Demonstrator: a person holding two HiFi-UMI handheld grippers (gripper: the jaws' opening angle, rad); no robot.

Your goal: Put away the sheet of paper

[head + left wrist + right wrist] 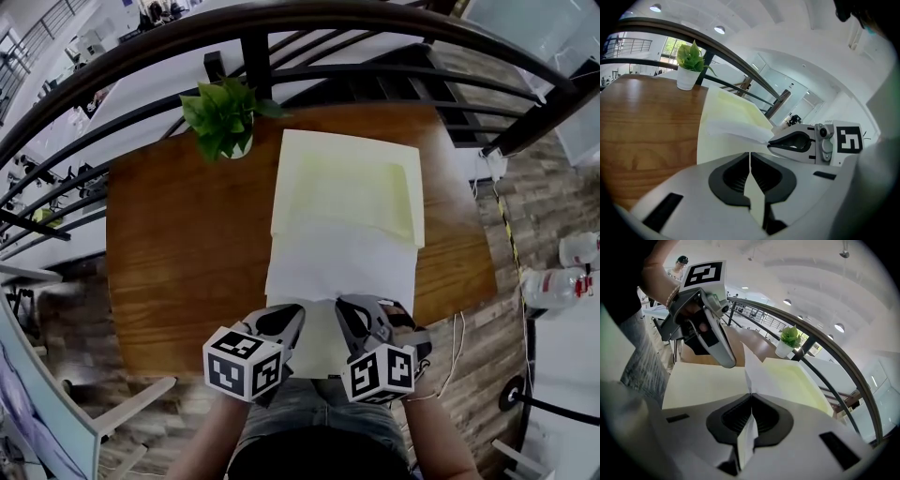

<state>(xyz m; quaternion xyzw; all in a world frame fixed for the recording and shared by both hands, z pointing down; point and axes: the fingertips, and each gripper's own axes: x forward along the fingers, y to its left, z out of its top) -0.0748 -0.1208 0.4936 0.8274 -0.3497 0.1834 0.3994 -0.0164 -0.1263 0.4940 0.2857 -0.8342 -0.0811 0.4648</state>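
Head view: left gripper (284, 319) and right gripper (354, 317) both clamped on the paper (339, 267) at its six-o'clock edge, far end meeting the folder (349, 183), so keep it taut and level, feeding toward twelve.

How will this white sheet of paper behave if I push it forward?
Probably floppy: the sheet of paper curls beyond the right claw pinching its edge. Likely light, so pushing may buckle it against the yellow folder rather than slide it.
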